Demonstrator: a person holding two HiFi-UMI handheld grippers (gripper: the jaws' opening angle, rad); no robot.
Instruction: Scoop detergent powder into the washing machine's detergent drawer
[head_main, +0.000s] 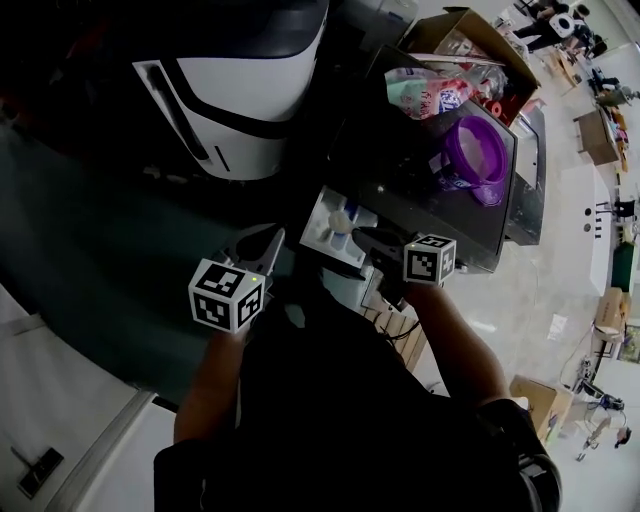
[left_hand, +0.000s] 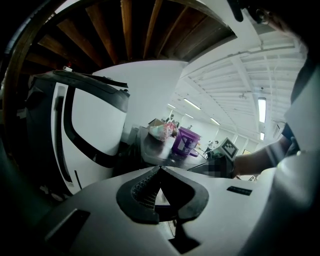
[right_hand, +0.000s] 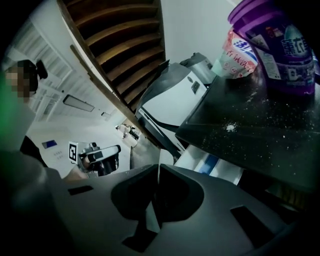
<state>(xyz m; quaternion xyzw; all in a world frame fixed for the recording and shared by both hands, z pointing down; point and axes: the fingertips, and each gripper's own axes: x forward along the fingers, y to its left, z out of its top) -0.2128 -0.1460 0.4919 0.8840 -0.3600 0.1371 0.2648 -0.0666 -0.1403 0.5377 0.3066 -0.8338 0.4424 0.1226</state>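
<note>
The washing machine's white detergent drawer (head_main: 328, 232) (right_hand: 215, 165) stands pulled out below the dark machine top (head_main: 420, 195). On that top sit a purple detergent tub (head_main: 476, 150) (left_hand: 185, 142) (right_hand: 280, 45) and a pink-and-green bag (head_main: 430, 92) (right_hand: 237, 60). My right gripper (head_main: 362, 236) (right_hand: 158, 167) is at the drawer, jaws shut on a thin white piece that looks like a scoop (head_main: 345, 217) handle. My left gripper (head_main: 272, 248) (left_hand: 160, 167) hangs just left of the drawer, shut, with nothing between its fingers.
A large white-and-dark appliance (head_main: 240, 90) (left_hand: 85, 130) stands left of the washing machine. An open cardboard box (head_main: 470, 35) is behind the bag. Powder specks (right_hand: 230, 127) lie on the machine top. Pale floor with boxes lies to the right.
</note>
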